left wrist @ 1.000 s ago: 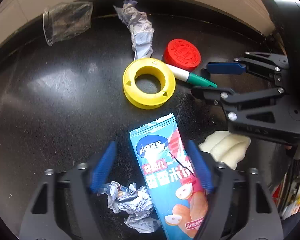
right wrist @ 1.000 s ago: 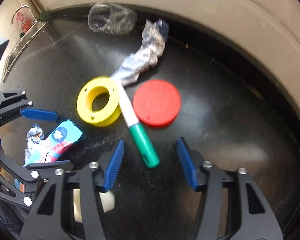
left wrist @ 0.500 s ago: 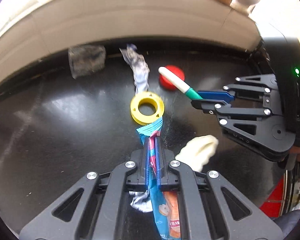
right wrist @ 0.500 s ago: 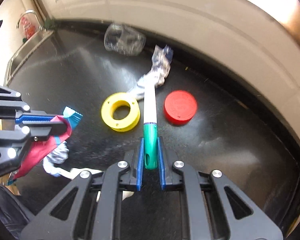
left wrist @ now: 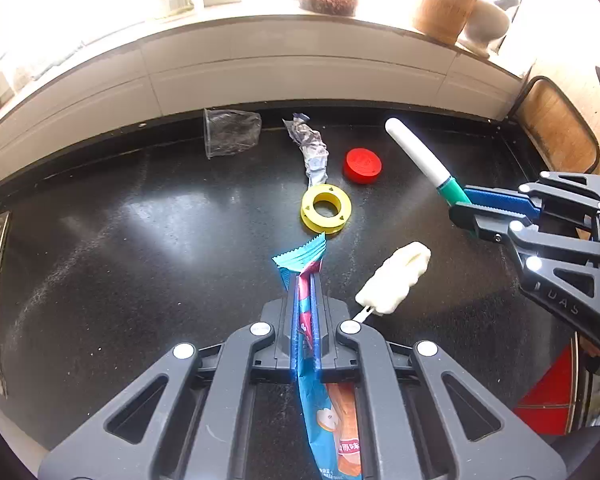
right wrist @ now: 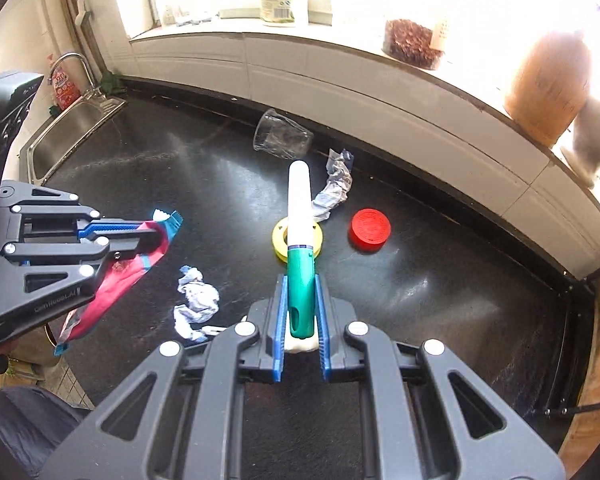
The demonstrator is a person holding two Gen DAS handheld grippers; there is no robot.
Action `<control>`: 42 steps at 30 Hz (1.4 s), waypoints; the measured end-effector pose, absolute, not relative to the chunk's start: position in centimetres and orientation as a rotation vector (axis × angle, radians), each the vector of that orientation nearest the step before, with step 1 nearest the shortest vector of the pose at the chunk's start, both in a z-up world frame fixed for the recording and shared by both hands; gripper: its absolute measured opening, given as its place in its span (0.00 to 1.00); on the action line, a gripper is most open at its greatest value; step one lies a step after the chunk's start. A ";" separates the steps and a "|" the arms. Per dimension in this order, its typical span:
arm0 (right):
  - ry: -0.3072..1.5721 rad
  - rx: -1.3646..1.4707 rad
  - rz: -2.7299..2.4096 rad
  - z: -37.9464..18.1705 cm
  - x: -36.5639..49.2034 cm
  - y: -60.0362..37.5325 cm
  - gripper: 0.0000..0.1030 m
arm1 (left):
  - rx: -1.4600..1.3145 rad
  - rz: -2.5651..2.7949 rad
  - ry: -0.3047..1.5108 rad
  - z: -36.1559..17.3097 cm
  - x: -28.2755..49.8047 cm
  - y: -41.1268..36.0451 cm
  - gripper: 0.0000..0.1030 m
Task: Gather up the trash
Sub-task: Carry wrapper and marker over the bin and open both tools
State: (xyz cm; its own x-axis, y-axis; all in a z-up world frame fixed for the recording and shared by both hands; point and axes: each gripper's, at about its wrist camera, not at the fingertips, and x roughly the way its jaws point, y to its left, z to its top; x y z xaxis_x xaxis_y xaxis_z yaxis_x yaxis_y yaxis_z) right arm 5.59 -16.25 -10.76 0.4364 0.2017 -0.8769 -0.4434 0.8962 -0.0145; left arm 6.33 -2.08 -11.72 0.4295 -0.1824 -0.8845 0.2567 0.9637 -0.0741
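Note:
My left gripper (left wrist: pixel 305 280) is shut on a blue and red snack wrapper (left wrist: pixel 300 258), held above the black counter (left wrist: pixel 140 240); it hangs down past the jaws. The right gripper (right wrist: pixel 300 280) is shut on the green cap of a white marker (right wrist: pixel 299 208), which sticks out forward. In the left wrist view the right gripper (left wrist: pixel 458 204) shows with the marker (left wrist: pixel 416 154); in the right wrist view the left gripper (right wrist: pixel 152 236) shows with the wrapper (right wrist: pixel 116 280). On the counter lie a clear plastic cup (left wrist: pixel 230 136), a twisted foil wrapper (left wrist: pixel 312 148) and a crumpled wrapper (right wrist: pixel 196 302).
A yellow tape spool (left wrist: pixel 326 208), a red lid (left wrist: pixel 362 165) and a pale ice-cream bar on a stick (left wrist: pixel 396 278) lie on the counter. A steel sink (right wrist: pixel 72 128) sits at the far left. Jars stand on the window ledge (right wrist: pixel 412 40). A wooden board (left wrist: pixel 556 128) leans at right.
Both grippers closed, the left on the snack wrapper and the right on the marker, then rose from the counter with them. The counter items now look farther away.

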 end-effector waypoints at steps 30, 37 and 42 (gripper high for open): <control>1.081 -0.543 1.338 -13.7 -13.0 30.3 0.14 | -0.359 0.704 1.003 -12.7 -24.5 36.9 0.04; 1.215 -0.684 1.424 -22.8 -21.1 39.5 0.14 | -0.548 0.821 1.063 -21.1 -33.5 43.7 0.04; 1.226 -0.759 1.392 -27.6 -22.8 43.8 0.14 | -0.628 0.815 1.070 -27.1 -34.6 47.1 0.04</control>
State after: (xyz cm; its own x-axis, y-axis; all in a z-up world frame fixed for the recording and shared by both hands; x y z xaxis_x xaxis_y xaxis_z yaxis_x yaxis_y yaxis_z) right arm -22.83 43.81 -27.61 -0.2166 0.3011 -0.9287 -0.9593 0.1111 0.2597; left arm -34.59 47.06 -27.07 0.2500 0.2680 -0.9304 -0.8256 0.5611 -0.0602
